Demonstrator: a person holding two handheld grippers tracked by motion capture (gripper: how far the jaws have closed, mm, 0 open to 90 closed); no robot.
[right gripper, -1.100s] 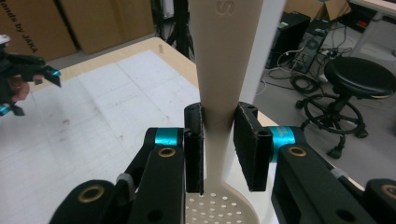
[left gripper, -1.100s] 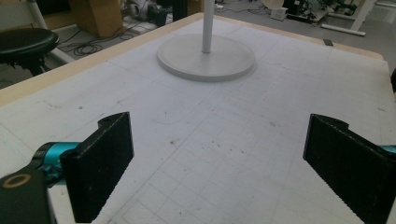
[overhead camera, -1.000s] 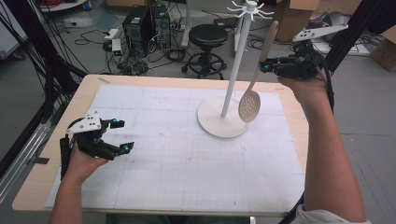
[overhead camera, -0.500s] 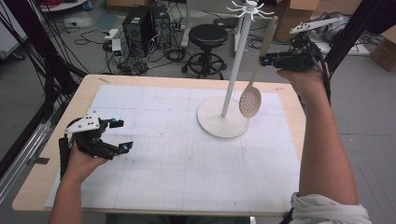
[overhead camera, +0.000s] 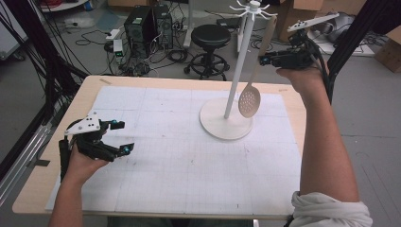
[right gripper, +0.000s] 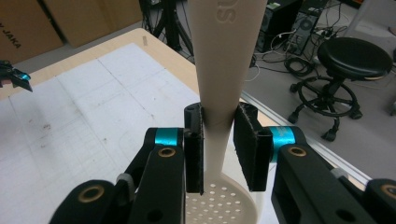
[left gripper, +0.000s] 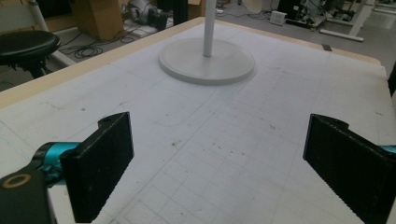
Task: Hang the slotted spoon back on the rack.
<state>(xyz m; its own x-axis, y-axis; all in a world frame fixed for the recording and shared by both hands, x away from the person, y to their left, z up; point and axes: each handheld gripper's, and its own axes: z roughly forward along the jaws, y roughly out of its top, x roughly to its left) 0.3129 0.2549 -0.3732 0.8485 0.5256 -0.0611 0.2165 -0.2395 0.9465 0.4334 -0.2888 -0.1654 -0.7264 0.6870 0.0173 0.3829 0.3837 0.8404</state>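
- The left tool (overhead camera: 115, 137) sits low over the left side of the bench (overhead camera: 142, 82). Its jaws are wide apart and hold nothing. I think it should just wait there, out of the way.
- The white stand (overhead camera: 236, 71) is on the right half of the white mat (overhead camera: 179, 156). It has a round flat foot, a tall thin pole, and small hooks at the top.
- The pale spoon with holes (overhead camera: 249, 100) hangs in the air just beside the pole, above the round foot. Its bowl points down and its long handle goes up toward the hooks.
- The right tool (overhead camera: 266, 59) is up high, and its jaws are squeezed on the handle part way up.
- My guess is that the step is hanging the spoon on a hook. To do it well, keep the squeeze firm so the spoon does not slip. Lift it slowly until the handle's end is level with a hook, then slide it on. Do not bump the pole, or the stand may wobble. Let go once the hook takes the weight.
- Counting: two tools, one stand, one spoon, one mat, one bench.
- On the floor behind the bench there is one black stool (overhead camera: 213, 38).
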